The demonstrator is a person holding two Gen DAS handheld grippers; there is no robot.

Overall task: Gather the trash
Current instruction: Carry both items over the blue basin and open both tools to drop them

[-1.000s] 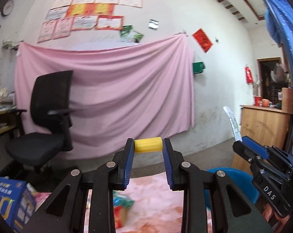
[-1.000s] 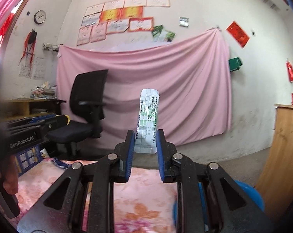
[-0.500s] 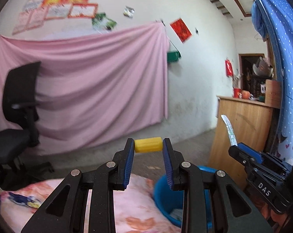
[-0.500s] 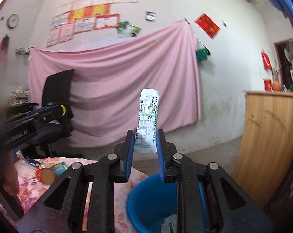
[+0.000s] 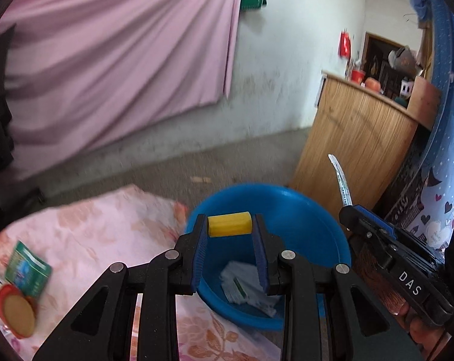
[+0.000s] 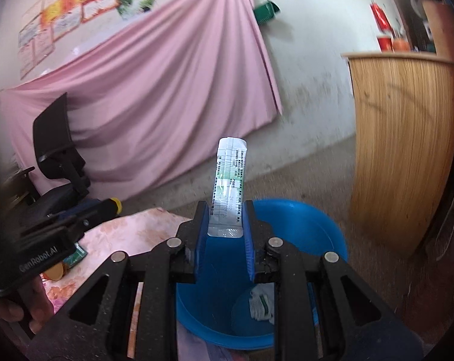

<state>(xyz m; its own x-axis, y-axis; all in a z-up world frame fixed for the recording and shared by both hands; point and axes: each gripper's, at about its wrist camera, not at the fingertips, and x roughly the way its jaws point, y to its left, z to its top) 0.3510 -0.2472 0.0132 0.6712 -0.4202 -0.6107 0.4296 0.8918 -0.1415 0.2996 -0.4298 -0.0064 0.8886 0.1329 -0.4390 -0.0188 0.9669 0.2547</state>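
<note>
Above the floral worktop (image 5: pixel 85 228), each tool (image 5: pixel 230 231) (image 6: pixel 225 219) gripped trash, yellow piece (image 5: pixel 229 224) and sachet (image 6: pixel 229 180), poised over the blue basin (image 5: pixel 305 210); release seemed next.

left gripper (image 5: pixel 229 242): black linkage arms, blue pads, silver rivets, "GenRobot.AI" on side | right gripper (image 6: pixel 224 225): same build, "DAS" marking

a small yellow cylinder (image 5: pixel 229 224) sits crosswise between the left jaws, pinched at both ends right at their tips. a long white sachet (image 6: pixel 228 187) with green print stands up out of the right jaws, its lower end clamped between them. the blue basin (image 5: pixel 311 210) lies just below and beyond both pairs of jaws, crumpled white wrappers (image 5: pixel 245 285) lying in its bottom.
</note>
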